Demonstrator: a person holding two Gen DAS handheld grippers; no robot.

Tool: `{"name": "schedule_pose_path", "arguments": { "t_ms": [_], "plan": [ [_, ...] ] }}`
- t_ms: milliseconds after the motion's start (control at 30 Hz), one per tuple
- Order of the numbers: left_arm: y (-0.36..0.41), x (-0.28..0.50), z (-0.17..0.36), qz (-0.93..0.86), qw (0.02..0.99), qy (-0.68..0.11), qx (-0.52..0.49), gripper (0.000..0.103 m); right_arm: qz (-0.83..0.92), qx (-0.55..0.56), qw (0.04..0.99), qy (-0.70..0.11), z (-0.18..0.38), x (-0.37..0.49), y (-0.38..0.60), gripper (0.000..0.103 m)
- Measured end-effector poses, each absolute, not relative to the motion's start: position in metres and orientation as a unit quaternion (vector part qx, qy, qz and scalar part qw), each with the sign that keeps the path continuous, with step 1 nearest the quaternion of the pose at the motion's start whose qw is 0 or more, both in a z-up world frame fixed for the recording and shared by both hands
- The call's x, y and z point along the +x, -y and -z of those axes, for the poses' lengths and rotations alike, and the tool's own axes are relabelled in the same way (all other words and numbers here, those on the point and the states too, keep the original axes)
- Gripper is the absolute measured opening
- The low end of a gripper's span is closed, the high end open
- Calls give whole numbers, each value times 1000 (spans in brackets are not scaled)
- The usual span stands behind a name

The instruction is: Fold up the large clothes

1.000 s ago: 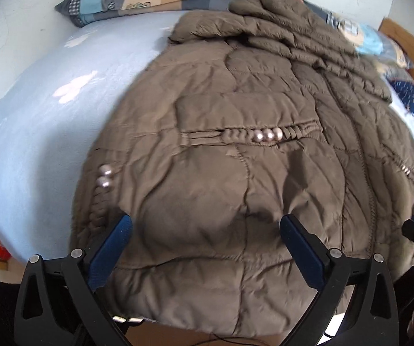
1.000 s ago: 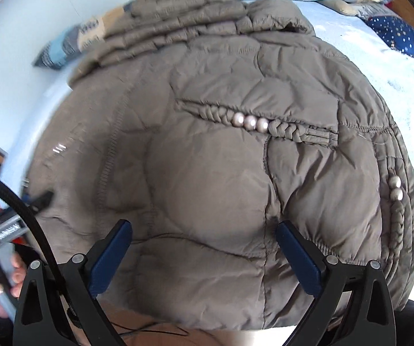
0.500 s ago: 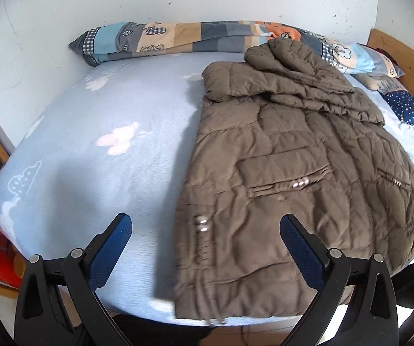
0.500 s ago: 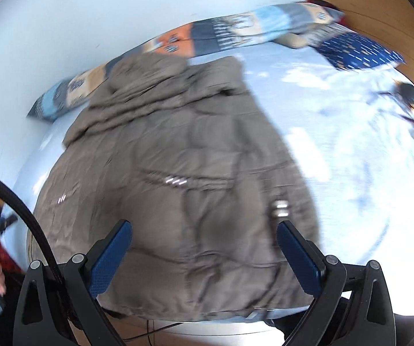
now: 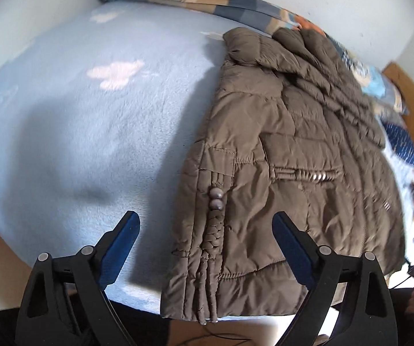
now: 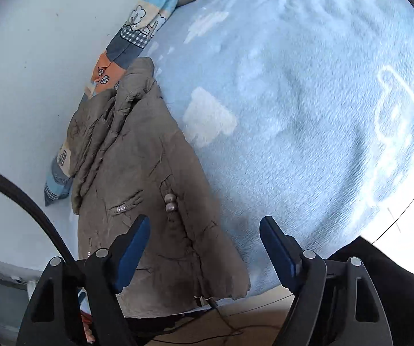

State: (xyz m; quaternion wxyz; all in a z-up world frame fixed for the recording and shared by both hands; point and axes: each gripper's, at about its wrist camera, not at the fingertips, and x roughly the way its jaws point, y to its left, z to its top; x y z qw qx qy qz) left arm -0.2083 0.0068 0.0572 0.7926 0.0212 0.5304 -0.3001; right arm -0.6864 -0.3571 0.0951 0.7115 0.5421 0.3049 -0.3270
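Coat: the brown puffy coat (image 5: 279,173) lies flat on the blue blanket (image 5: 91,129), hood end toward the long pillow (image 5: 207,0) at 12 o'clock.
Left claw: the left gripper (image 5: 204,236) hangs over the coat's side edge. Its blue pads are spread and have just been closing a little. Nothing is pinched.
Right claw: the right gripper (image 6: 204,239) hangs over the coat's other side edge. Its pads are also spread, have just been closing a little, and pinch nothing.
Slip risk: the coat's bottom edge hangs off the bed at 6 o'clock, so I think a hard pull could drag the whole coat to the floor.
Snag risk: the round beads (image 5: 216,199) sit right between the left pads. A pinch there might grab beads, not cloth, and slide off.
Puff risk: the coat is thick, so a fold may spring back open.
Open room: lots of bare blanket at 9 o'clock of the coat in the left view and at 2 o'clock in the right view.
Tight spots: the wall (image 6: 34,57) is close behind the pillow.
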Motion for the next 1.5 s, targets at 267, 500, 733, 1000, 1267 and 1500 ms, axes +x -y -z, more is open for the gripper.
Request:
{"name": "schedule_pose_path", "arguments": {
  "t_ms": [267, 500, 733, 1000, 1267, 1500],
  "plan": [
    [-37, -198, -54, 316, 747, -582, -63, 91, 318, 500, 706, -389, -80, -652, 335, 79],
    [-42, -193, -30, 310, 701, -636, -92, 91, 300, 469, 714, -425, -70, -633, 325, 25],
    [-23, -215, -24, 326, 694, -641, -32, 63, 300, 466, 715, -427, -68, -630, 329, 25],
    [-13, -227, -15, 301, 716, -629, 30, 62, 298, 466, 710, -436, -64, -630, 330, 38],
    [-2, -236, -12, 299, 733, -607, 70, 64, 310, 428, 718, -453, -64, -620, 325, 38],
    [7, -240, -12, 295, 747, -589, 87, 61, 315, 427, 715, -456, -60, -617, 326, 43]
  ]
}}
